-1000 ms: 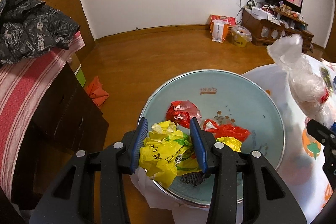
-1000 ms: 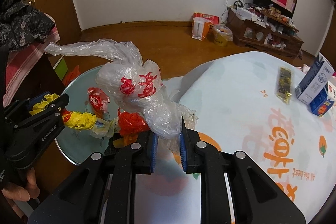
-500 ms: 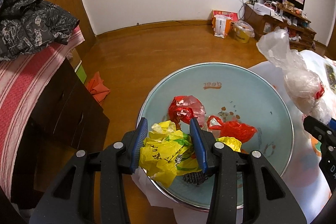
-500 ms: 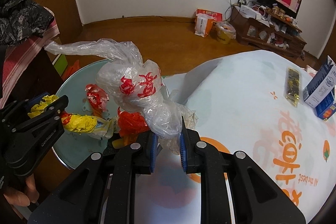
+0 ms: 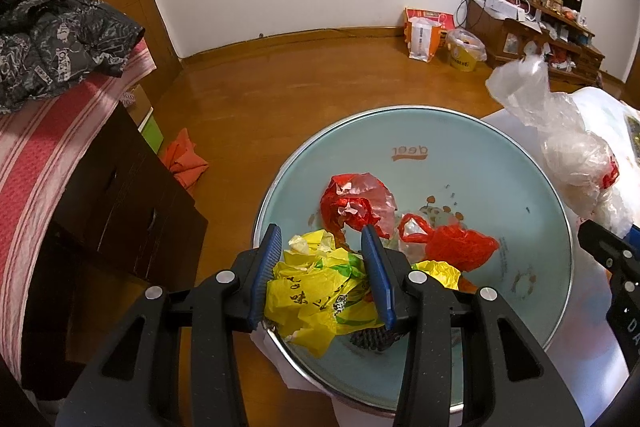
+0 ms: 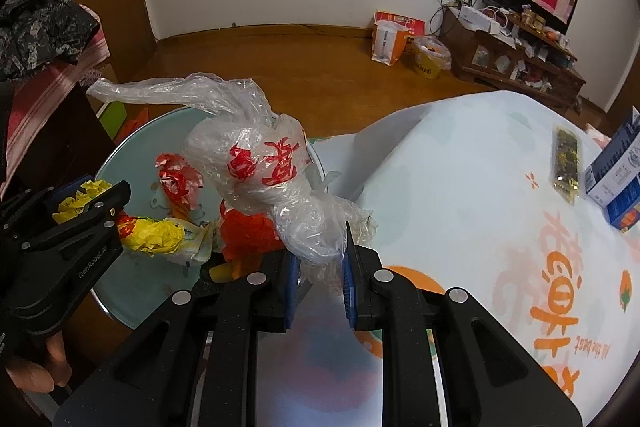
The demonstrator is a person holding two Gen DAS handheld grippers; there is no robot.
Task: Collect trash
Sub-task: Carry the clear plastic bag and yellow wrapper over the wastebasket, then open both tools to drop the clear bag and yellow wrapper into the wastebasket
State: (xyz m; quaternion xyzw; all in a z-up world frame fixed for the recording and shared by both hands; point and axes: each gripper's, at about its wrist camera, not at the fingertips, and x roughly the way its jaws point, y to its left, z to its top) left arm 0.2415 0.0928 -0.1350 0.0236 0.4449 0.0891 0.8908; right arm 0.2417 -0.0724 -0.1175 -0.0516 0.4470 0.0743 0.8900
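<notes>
Sideways, the clear bag stretches toward upper left.

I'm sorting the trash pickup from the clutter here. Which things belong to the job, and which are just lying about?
Part of the job:
- yellow wrapper in the left gripper
- clear bag in the right gripper
- red bags in the basin

Just lying about:
- blue cartons
- dark jacket
- orange cloth on the floor

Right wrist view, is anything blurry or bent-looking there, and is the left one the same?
Right wrist view: fisheye bows the floor edge; tabletop beneath the right gripper smears. Left wrist view: same bowing, dark vignette corners, yet the yellow wrapper and basin stay crisp.
</notes>
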